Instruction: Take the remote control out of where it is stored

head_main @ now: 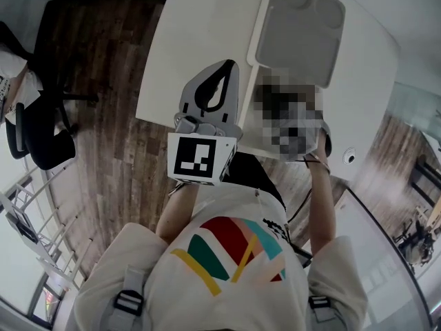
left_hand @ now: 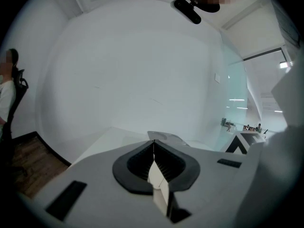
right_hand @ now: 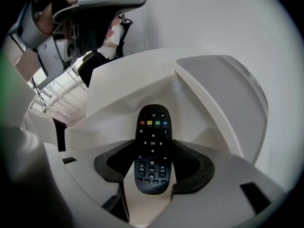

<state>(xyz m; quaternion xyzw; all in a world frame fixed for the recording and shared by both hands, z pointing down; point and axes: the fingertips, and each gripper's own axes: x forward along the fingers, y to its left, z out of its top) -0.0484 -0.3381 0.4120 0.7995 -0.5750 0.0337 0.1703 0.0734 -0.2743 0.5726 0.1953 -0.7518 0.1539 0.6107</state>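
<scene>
A black remote control (right_hand: 152, 146) with coloured buttons sits lengthwise between the dark pads of my right gripper (right_hand: 153, 152), buttons up and top end pointing away. The pads press on its two sides, so the right gripper is shut on it. It hangs over a white surface (right_hand: 123, 113) beside a grey lid-like panel (right_hand: 228, 94). In the head view a mosaic patch hides the right gripper and the remote. My left gripper (head_main: 226, 65) is held over the white table (head_main: 200, 33), shut and holding nothing; its tips (left_hand: 153, 142) meet in the left gripper view.
A grey tray with round hollows (head_main: 300, 26) lies on the table ahead. A black office chair (head_main: 41, 129) stands on the wooden floor (head_main: 110, 116) to the left. A person sits at the far left edge (left_hand: 5, 94). Glass panels (head_main: 386, 254) are at the right.
</scene>
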